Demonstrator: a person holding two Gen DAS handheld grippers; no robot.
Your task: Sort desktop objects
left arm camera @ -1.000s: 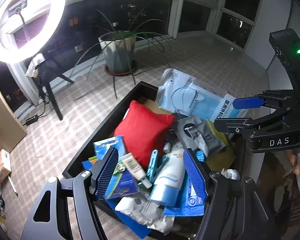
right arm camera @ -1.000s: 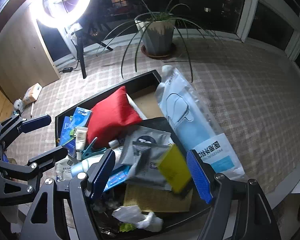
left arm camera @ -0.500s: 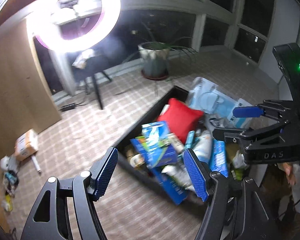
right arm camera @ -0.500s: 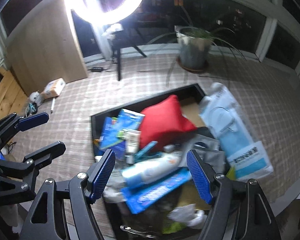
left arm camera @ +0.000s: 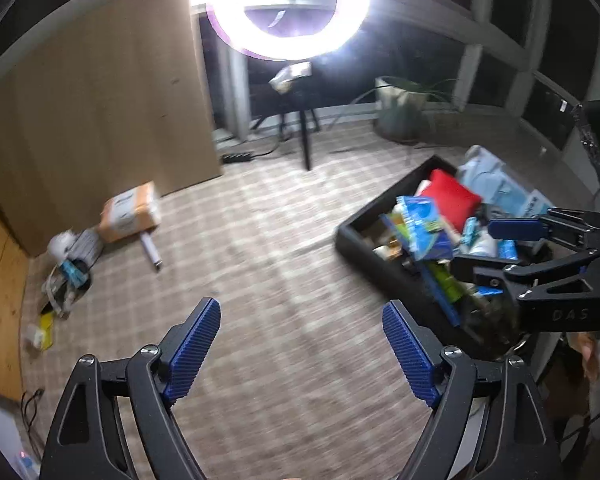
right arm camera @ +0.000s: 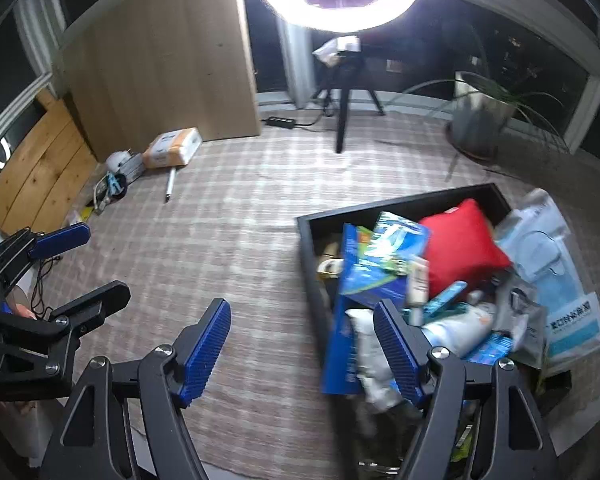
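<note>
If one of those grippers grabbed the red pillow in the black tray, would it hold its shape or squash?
The plump red fabric cushion would probably squash between the pads, since it looks puffy and soft. It likely weighs little for its bulk. Propped on the clutter in the black tray, it may drag neighbouring packets along when lifted.

The right gripper hangs with its blue pads wide apart and nothing between them, over a checked cloth beside a black tray. The tray is heaped with a red cushion, blue packets and a white bottle. At the left edge the left gripper also stands open and empty.
</note>
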